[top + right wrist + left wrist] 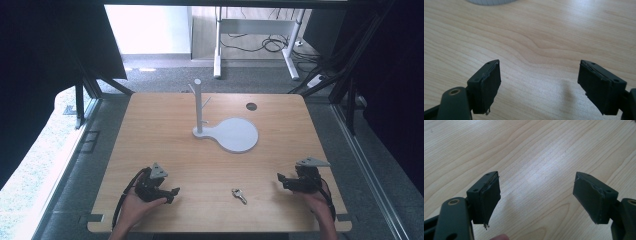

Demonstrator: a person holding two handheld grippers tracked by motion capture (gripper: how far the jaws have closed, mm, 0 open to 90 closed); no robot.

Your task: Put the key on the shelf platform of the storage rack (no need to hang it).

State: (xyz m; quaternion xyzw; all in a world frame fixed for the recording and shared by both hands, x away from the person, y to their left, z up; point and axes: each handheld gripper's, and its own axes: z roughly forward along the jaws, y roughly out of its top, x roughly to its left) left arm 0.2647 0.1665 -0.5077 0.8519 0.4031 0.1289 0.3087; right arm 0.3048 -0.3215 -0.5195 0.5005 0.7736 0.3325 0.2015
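Wooden surface (165, 125) carries a key (239, 195) lying between the left gripper (173, 192) and right gripper (280, 178), both with jaws spread, empty. Best approach low, pinching the key's head, for the white hook stand (199, 107).

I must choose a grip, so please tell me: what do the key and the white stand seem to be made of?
Key: probably metal, since it is silvery grey with a slight shine; it is too small to be sure. Stand: likely matte plastic or painted wood, being uniformly white and smooth, with no grain or gloss.
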